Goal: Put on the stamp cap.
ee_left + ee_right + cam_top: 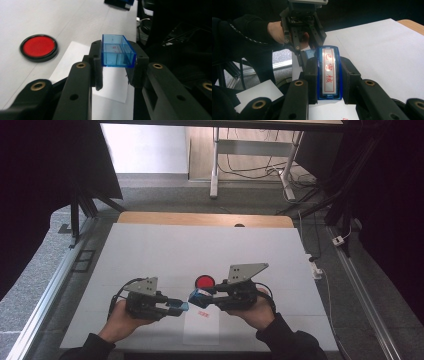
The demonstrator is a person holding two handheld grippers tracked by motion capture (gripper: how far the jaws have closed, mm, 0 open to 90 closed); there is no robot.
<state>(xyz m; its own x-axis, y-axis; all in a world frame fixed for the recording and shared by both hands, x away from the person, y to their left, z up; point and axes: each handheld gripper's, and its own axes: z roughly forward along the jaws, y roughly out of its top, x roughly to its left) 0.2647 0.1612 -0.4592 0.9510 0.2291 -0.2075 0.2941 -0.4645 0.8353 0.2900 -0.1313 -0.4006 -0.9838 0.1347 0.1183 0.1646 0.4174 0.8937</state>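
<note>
Blue stamp (328,75) clamped in right claw (328,75)

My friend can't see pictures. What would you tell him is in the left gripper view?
The left gripper holds a small clear blue cap, open side up, between its black jaws. Under it lies a white paper slip on the white table, and a round red ink pad sits to the left.
</note>
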